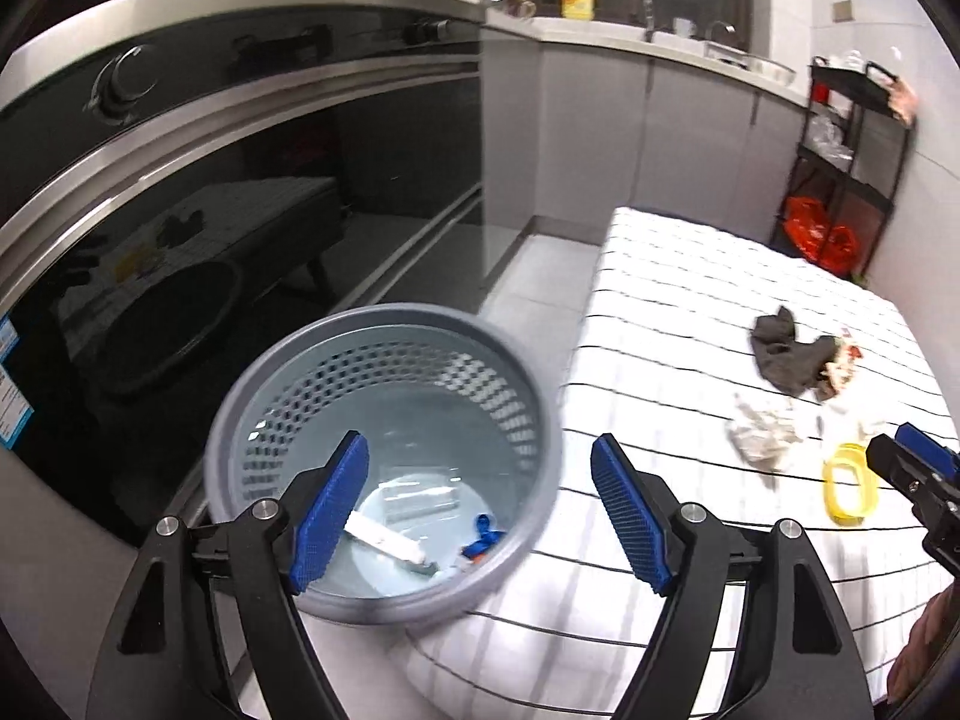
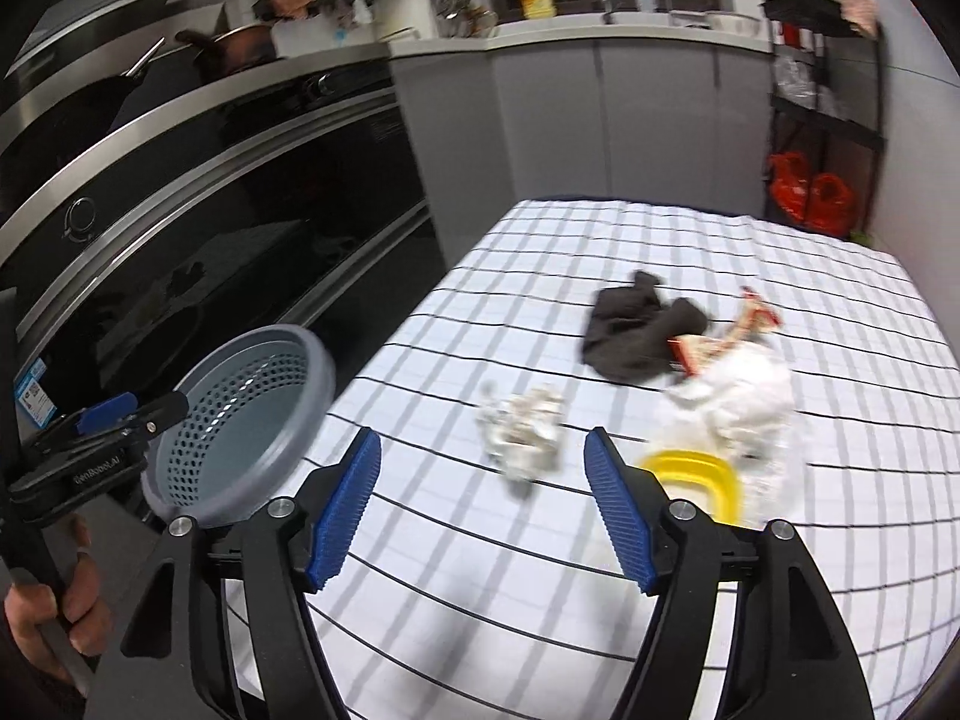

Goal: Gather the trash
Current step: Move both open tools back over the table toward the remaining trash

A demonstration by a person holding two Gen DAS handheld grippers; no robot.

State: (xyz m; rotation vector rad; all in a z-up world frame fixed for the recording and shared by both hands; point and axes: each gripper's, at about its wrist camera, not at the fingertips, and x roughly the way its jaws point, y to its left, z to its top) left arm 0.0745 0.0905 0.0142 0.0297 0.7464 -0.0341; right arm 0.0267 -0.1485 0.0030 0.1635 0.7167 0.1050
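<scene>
**Both grippers empty over basket and desk**

Only the left wrist view looks into the grey basket [image 1: 384,462], showing scraps at its bottom beneath the spread left gripper [image 1: 480,516]. The right wrist view shows the white wad [image 2: 738,402] clearly. The right gripper [image 2: 483,510] gapes above the checked desk [image 2: 480,600], near crumpled paper [image 2: 525,432], black cloth [image 2: 636,324] and a yellow ring [image 2: 696,474]. An oven [image 2: 180,210] stands left, a rack [image 2: 822,102] right.

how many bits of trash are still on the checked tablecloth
5, as far as shows: a dark rag, a red-and-white wrapper beside it, white crumpled paper, a smaller crumpled wad, and a yellow ring partly behind the right gripper. More may be hidden.
</scene>
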